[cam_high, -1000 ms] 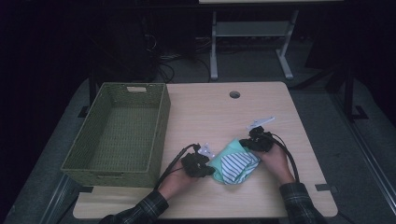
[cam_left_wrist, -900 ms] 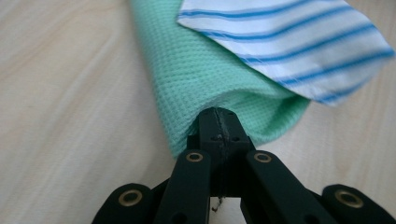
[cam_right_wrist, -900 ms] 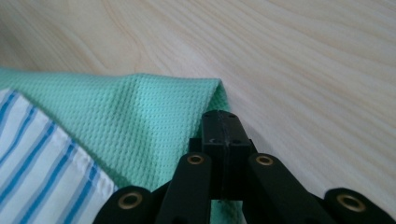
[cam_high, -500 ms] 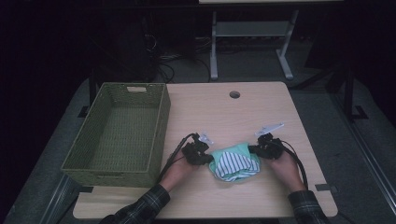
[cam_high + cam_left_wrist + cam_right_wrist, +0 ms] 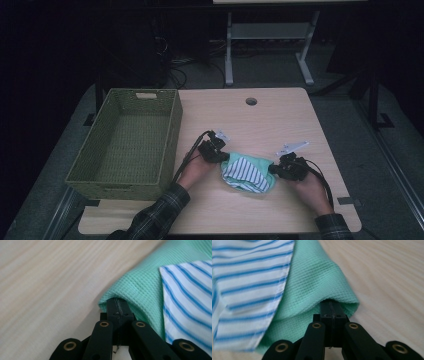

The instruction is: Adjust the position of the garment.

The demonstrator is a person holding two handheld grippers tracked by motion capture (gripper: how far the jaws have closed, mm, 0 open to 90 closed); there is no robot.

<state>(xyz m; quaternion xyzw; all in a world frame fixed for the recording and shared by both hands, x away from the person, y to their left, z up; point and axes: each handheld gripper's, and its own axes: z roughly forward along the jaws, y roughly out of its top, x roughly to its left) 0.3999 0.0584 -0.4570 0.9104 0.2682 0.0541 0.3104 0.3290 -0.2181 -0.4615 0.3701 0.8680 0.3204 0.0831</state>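
Soft, floppy green waffle cloth (image 5: 248, 172) with a striped piece on top is pinched at opposite edges, left claw (image 5: 216, 152) and right claw (image 5: 282, 168) both clenched on it, low on the bench (image 5: 280, 120); folded edges are best gripped. Wicker basket (image 5: 131, 140) sits beyond, left.

Mint-green waffle-weave cloth (image 5: 248, 172), with a white panel (image 5: 243, 174) striped in blue at its 6 o'clock side. Black left gripper (image 5: 220, 155) at the cloth's 9 o'clock; black right gripper (image 5: 274, 169) at 3 o'clock. Olive-green woven basket (image 5: 169, 145) at 9 o'clock. Pale wood-grain table (image 5: 280, 120). Dark plaid sleeve (image 5: 157, 212).
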